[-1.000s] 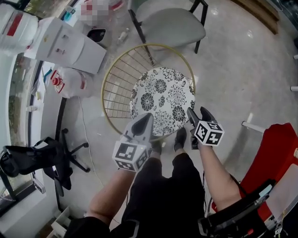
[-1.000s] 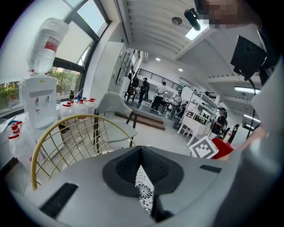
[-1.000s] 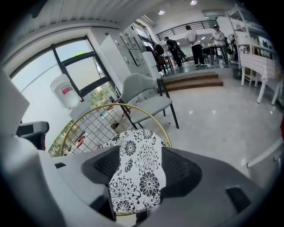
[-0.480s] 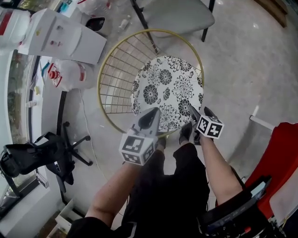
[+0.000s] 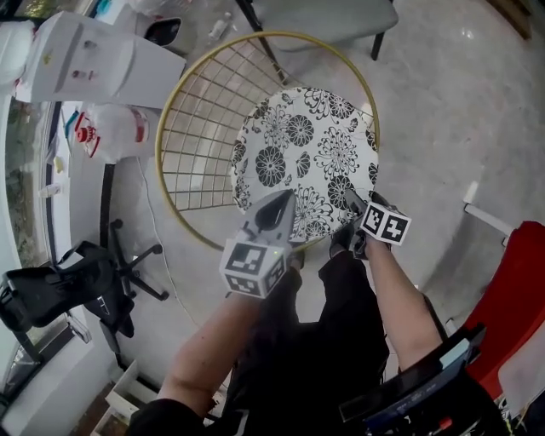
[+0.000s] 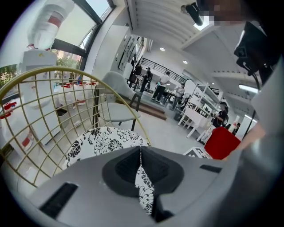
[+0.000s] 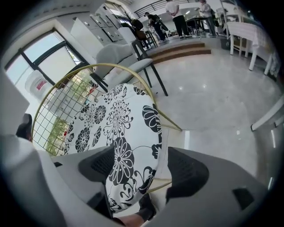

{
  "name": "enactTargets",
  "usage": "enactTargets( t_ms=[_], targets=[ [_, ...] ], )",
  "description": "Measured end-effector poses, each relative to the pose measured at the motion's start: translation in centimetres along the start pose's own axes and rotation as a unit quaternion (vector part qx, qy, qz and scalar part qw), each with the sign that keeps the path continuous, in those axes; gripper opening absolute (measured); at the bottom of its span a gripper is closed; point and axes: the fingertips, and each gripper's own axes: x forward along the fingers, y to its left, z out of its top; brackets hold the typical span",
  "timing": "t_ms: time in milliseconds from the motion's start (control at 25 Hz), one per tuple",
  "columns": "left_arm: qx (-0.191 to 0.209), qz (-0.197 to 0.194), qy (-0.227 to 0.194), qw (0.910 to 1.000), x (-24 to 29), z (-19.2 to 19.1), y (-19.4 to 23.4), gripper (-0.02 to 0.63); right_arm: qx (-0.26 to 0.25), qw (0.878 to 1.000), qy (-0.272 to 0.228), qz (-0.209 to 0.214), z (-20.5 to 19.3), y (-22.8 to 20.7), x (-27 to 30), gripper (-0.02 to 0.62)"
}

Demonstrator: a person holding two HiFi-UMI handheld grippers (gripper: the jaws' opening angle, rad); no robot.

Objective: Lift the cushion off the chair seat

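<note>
A round white cushion with black flowers lies on the seat of a gold wire chair. My left gripper hangs over the cushion's near left edge. In the left gripper view its jaws meet at the tips, and the cushion shows behind them. My right gripper is at the near right edge. Its jaws are opening and stand wide. The cushion's rim shows between them, and neither pad presses on it.
A white water dispenser and a plastic bag stand left of the chair. A black office chair is at the lower left, a grey chair behind, a red seat at the right. The person's legs are just below the chair.
Both grippers have sunk toward the cushion's near edge. The right gripper's jaws have spread wider. The cushion lies where it was on the seat.
</note>
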Motion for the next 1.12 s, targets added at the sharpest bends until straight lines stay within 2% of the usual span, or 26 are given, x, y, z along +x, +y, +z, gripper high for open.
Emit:
enactTargets(
  t_ms=[240, 440, 480, 560, 800, 1000, 1120],
  targets=[
    [0.009, -0.011, 0.008, 0.9999, 0.6, -1.2, -0.5, 0.008, -0.004, 1.000, -0.004, -0.015, -0.3, -1.2, 1.9, 0.365],
    [0.002, -0.010, 0.004, 0.9999, 0.4, -1.5, -0.1, 0.008, 0.024, 1.000, 0.006, -0.005, -0.9, -1.8, 3.2, 0.353],
    [0.000, -0.009, 0.003, 1.0000, 0.2, -1.4, 0.0, 0.008, 0.019, 1.000, 0.004, -0.004, -0.9, -1.8, 3.2, 0.324],
    [-0.002, -0.009, 0.004, 0.9999, -0.4, -0.8, 0.3, 0.008, 0.014, 1.000, 0.003, -0.001, -0.5, -1.2, 2.6, 0.221],
    [-0.013, -0.022, 0.007, 0.9997, -2.7, 2.1, 0.0, 0.008, 0.025, 0.999, 0.014, -0.027, 0.6, -0.6, -0.8, 0.175],
    [-0.011, -0.034, 0.008, 0.9993, -3.5, 2.9, -1.6, 0.008, 0.026, 0.999, 0.012, -0.037, 1.2, -1.4, -3.0, 0.079],
    [-0.011, -0.051, 0.009, 0.9986, -4.0, 3.7, -3.0, 0.008, 0.028, 0.998, 0.014, -0.049, 1.5, -2.0, -4.6, 0.064]
  ],
)
